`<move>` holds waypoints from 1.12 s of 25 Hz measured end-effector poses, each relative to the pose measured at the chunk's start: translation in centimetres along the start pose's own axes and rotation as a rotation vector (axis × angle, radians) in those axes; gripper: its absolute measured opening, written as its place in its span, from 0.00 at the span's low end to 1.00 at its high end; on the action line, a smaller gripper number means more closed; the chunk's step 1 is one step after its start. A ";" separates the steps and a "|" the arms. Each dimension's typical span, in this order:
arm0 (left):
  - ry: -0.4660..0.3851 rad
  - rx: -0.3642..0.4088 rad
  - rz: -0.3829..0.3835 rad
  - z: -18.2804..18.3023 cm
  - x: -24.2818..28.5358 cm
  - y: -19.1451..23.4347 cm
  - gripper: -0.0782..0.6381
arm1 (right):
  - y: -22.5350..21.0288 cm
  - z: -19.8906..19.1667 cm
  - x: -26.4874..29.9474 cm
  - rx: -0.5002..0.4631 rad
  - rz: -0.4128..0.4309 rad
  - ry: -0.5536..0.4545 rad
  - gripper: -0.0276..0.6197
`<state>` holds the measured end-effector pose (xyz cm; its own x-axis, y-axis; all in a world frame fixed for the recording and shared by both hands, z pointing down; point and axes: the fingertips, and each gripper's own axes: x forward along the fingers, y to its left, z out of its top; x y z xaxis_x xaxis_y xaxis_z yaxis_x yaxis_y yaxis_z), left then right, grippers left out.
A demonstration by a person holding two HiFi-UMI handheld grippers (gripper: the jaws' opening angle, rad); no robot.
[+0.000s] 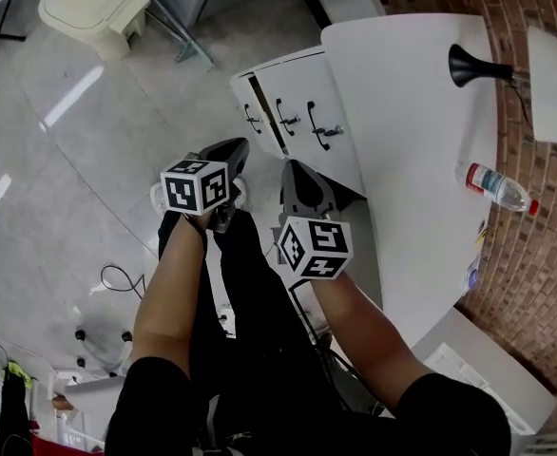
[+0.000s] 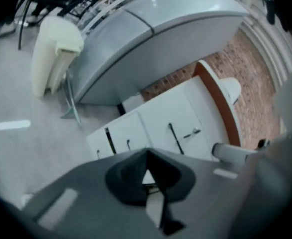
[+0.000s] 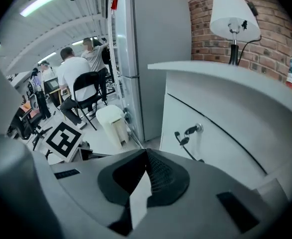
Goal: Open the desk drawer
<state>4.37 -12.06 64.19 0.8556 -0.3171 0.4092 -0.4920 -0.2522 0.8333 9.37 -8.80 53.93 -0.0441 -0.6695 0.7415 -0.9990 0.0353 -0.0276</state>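
Head view: left gripper point(image 1: 232, 147) and right gripper point(image 1: 297, 168) side by side above the floor, aimed toward the white desk point(image 1: 412, 160), both apart from it. Drawer point(image 1: 297, 84) under the desktop, front flush, black handle point(image 1: 313, 124) untouched. Left gripper view: jaws together, nothing between them, drawer fronts beyond the tips. Right gripper view: jaws likewise closed and empty, handle and a key point(image 3: 198, 129) beside it near but not touched. Dark slit between two fronts further left, perhaps only a gap between units; too blurred to say. Nothing of the task done by these pictures: approach only. Left to do, as a judgement: part one gripper's jaws, reach the handle, close on it, pull straight out. Lamp point(image 1: 473, 65) and bottle point(image 1: 497, 188) on the desktop, well apart from the drawer.
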 end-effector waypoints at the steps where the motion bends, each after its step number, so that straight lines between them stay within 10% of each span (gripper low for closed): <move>1: 0.002 -0.046 -0.039 -0.9 1.2 0.5 0.11 | -0.4 -1.0 0.5 -0.001 -0.007 0.017 0.04; 10: 0.005 -0.341 -0.172 -7.0 9.5 4.5 0.11 | -3.5 -5.7 3.9 0.016 -0.050 0.091 0.04; 28: -0.053 -0.457 -0.207 -8.3 18.9 6.9 0.31 | -7.2 -9.7 6.7 0.054 -0.041 0.168 0.04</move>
<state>18.46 -12.24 80.77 0.9126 -0.3516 0.2087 -0.1821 0.1073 0.9774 16.33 -6.37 65.59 -0.0061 -0.5358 0.8443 -0.9991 -0.0321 -0.0276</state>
